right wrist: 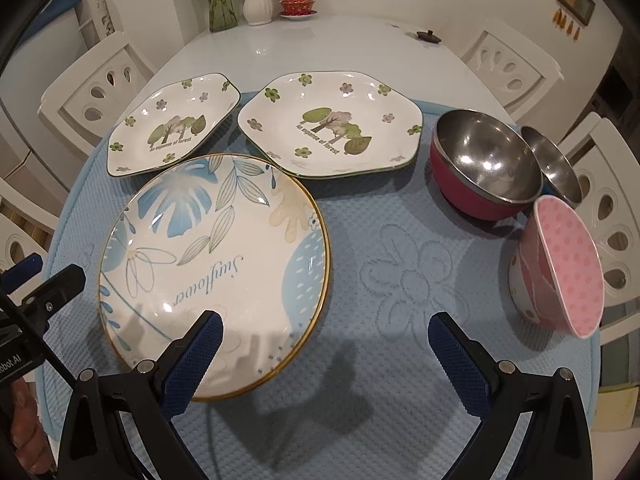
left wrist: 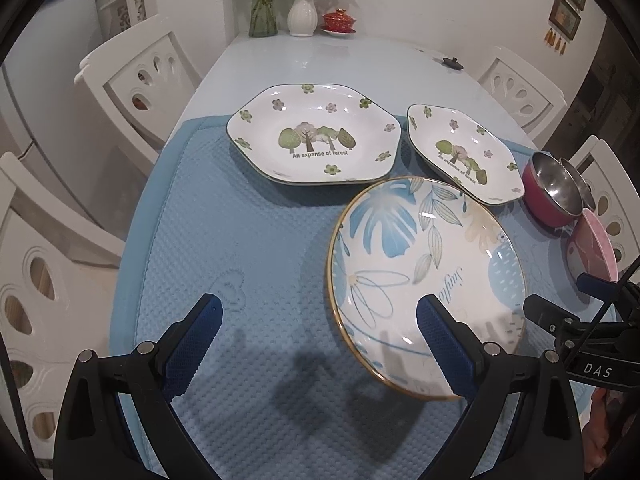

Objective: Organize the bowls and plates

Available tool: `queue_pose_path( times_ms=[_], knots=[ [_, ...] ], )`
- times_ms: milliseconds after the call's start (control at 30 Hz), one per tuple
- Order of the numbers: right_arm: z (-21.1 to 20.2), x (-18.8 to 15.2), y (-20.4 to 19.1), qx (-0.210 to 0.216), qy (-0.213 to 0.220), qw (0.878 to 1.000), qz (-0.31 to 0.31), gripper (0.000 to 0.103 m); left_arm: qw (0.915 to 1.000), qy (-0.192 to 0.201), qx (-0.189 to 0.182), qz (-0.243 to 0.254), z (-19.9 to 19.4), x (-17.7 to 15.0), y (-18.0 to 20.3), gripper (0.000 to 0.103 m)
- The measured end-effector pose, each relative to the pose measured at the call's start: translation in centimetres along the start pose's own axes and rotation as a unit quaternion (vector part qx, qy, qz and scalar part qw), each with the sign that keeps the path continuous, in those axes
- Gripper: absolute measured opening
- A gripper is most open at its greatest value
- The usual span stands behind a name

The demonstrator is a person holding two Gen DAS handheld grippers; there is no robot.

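Note:
A round blue-flowered plate (left wrist: 424, 276) (right wrist: 216, 268) lies on the blue mat. Two six-sided forest plates (left wrist: 316, 136) (left wrist: 464, 152) lie behind it; in the right wrist view they show at left (right wrist: 172, 124) and centre (right wrist: 332, 124). A red steel bowl (right wrist: 484, 164) (left wrist: 552, 192), a small steel bowl (right wrist: 556, 168) and a tilted pink dotted bowl (right wrist: 564, 272) (left wrist: 592, 248) stand at the right. My left gripper (left wrist: 320, 324) is open above the mat, its right finger over the round plate's near part. My right gripper (right wrist: 326, 340) is open, its left finger over the round plate's near edge.
The blue mat (right wrist: 400, 280) covers the near end of a white table (left wrist: 340, 64). Vases with flowers (left wrist: 302, 12) and a red lidded cup (left wrist: 339, 22) stand at the far end. White chairs (left wrist: 136, 76) (right wrist: 516, 68) surround the table. A small dark knob (right wrist: 428, 36) lies far right.

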State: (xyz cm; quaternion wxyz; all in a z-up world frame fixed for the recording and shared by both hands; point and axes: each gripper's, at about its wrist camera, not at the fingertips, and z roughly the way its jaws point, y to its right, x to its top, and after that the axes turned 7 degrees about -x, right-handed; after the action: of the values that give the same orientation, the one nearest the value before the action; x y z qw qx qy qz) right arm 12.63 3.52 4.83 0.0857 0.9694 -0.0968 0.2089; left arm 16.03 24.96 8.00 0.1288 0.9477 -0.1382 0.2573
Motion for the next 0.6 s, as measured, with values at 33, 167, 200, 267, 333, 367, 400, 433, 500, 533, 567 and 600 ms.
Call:
queue_pose_path(
  times_ms=[33,167,200,267,333,367,400,433,500,533,567,600],
  knots=[
    [0.3,0.3,0.0,0.001,0.0,1.0,-0.001,0.101,1.0,-0.001,0.002,-0.001,0.3,0.3,-0.1,0.097],
    [1.7,1.2,0.4,0.013,-0.013,1.0,0.01,0.094,0.9999,-0.003,-0.004,-0.011,1.6,1.1,-0.8,0.097],
    [2.2,1.4,0.5,0.017,-0.019,1.0,0.015,0.091,0.9999,-0.006,-0.006,-0.014,2.0,1.2,-1.0,0.097],
    [3.0,1.5,0.8,0.026,-0.031,0.999,0.023,0.085,0.9997,-0.012,-0.015,-0.018,2.9,1.5,-1.3,0.094],
    [3.8,1.6,1.0,0.038,-0.041,0.998,0.03,0.079,0.9994,-0.021,-0.02,-0.018,3.7,1.6,-1.4,0.088],
    [4.1,1.6,1.2,0.043,-0.045,0.997,0.035,0.078,0.9993,-0.025,-0.023,-0.016,4.0,1.7,-1.4,0.087],
    [4.4,1.7,1.3,0.046,-0.048,0.997,0.038,0.076,0.9992,-0.027,-0.025,-0.016,4.3,1.7,-1.4,0.087],
    [4.7,1.8,1.3,0.048,-0.049,0.997,0.04,0.072,0.9991,-0.028,-0.026,-0.016,4.6,1.8,-1.4,0.087],
    [5.0,2.0,1.3,0.055,-0.047,0.997,0.039,0.067,0.999,-0.028,-0.03,-0.014,5.0,1.9,-1.3,0.085],
    [5.2,2.1,1.2,0.055,-0.047,0.997,0.039,0.064,0.999,-0.03,-0.031,-0.012,5.2,1.9,-1.3,0.082],
    [5.4,2.2,1.1,0.055,-0.046,0.997,0.038,0.064,0.999,-0.032,-0.031,-0.01,5.4,2.0,-1.2,0.081],
    [5.5,2.3,1.1,0.055,-0.046,0.997,0.038,0.063,0.9989,-0.034,-0.031,-0.009,5.6,2.0,-1.2,0.081]
  ],
)
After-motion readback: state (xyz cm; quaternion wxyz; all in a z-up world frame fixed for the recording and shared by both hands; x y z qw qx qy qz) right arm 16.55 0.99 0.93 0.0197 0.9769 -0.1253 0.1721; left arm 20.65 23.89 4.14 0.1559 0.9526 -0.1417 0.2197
